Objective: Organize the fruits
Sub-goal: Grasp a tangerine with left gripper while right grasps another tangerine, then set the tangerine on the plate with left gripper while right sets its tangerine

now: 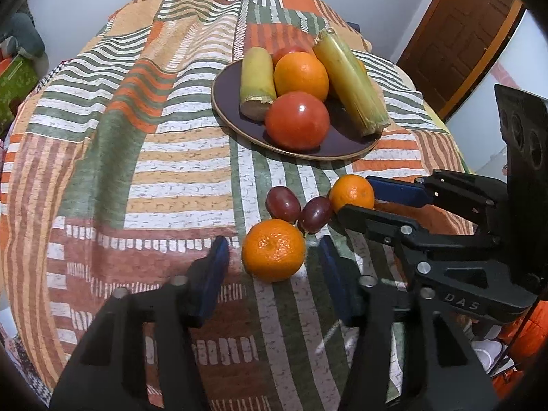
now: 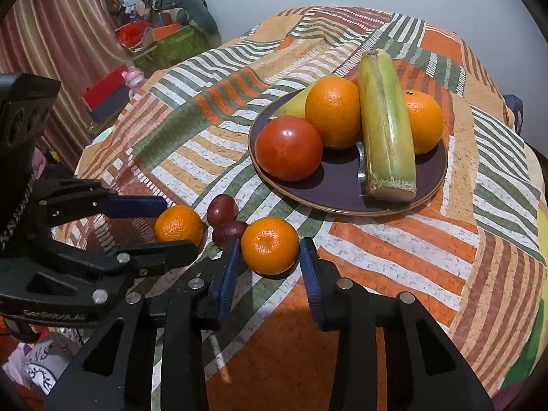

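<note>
A dark plate (image 1: 233, 82) (image 2: 342, 191) holds a red tomato (image 1: 297, 120) (image 2: 288, 148), oranges (image 1: 301, 75) (image 2: 333, 112) and two sugarcane pieces (image 1: 349, 82) (image 2: 385, 126). On the cloth lie two mandarins and two red grapes (image 1: 282, 203) (image 2: 222, 209). My left gripper (image 1: 274, 257) (image 2: 171, 221) is open around one mandarin (image 1: 273, 250) (image 2: 178, 224). My right gripper (image 2: 270, 251) (image 1: 352, 193) is open around the other mandarin (image 2: 270, 245) (image 1: 352, 193). Neither looks squeezed.
The round table wears a striped patchwork cloth (image 1: 137, 157) (image 2: 411, 239). A wooden door (image 1: 459, 30) stands at the far right. Boxes and clutter (image 2: 164, 37) and a curtain (image 2: 68, 34) sit beyond the table's left side.
</note>
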### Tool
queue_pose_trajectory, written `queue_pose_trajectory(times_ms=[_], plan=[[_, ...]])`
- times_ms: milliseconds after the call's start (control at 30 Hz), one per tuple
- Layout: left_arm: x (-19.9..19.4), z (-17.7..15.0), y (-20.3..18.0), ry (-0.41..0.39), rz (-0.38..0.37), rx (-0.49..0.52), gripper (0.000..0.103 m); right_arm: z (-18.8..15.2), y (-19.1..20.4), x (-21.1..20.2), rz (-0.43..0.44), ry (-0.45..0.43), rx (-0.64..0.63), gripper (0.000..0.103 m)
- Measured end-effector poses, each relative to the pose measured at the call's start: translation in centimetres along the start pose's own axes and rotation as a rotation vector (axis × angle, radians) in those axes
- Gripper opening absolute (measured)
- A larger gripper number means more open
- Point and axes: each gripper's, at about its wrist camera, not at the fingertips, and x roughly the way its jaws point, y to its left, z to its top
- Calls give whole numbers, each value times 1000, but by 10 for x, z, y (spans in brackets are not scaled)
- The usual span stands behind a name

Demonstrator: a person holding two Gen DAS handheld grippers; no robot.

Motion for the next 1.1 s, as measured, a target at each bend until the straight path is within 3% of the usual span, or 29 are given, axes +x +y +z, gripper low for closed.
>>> queue_pose_trajectory(times_ms=[67, 400, 700, 1100], plan=[[1, 0, 0, 7, -7, 1, 38, 0, 0, -1, 1, -2, 4, 32], [-9, 4, 3, -26, 1, -2, 38, 6, -7, -21, -12, -61, 28, 32], [-23, 33, 3, -93, 14, -10, 38, 15, -30, -46, -67, -136, 71, 32], [-19, 75, -31, -141, -35, 59, 38, 24, -68, -64, -137, -203, 115, 32]])
